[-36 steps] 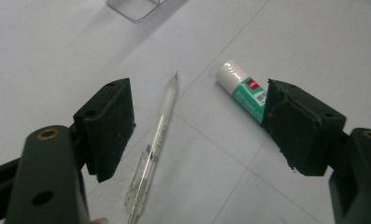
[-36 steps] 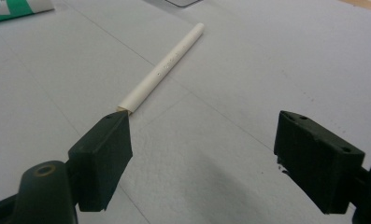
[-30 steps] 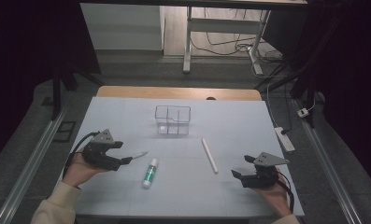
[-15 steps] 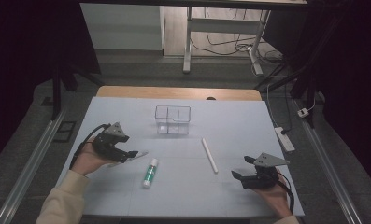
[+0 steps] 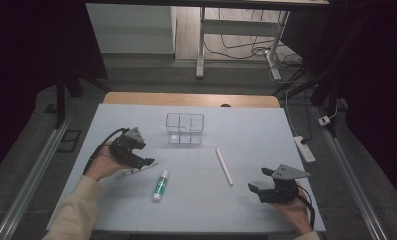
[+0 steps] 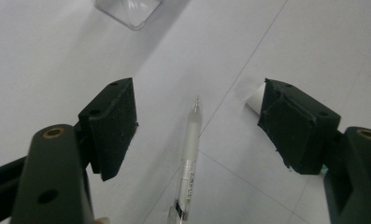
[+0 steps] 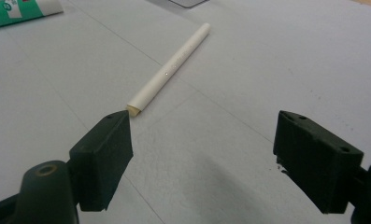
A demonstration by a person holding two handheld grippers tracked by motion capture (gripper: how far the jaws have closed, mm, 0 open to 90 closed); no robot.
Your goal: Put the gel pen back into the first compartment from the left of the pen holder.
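Right hand-held gripper (image 5: 265,188) rests spread near the tabletop's (image 5: 246,135) near right corner, holding nothing. Toward the left edge, the left hand-held gripper (image 5: 145,162) hangs spread over the pen (image 6: 189,161), which lies flat between its jaws, tip pointing away. To grasp well, I judge it should lower squarely, centre the barrel, then close gently

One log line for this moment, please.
left gripper: open over pen | right gripper: open, idle | box: empty

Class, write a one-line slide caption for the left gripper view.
Open left tongs straddle a translucent pen lying on the white table.
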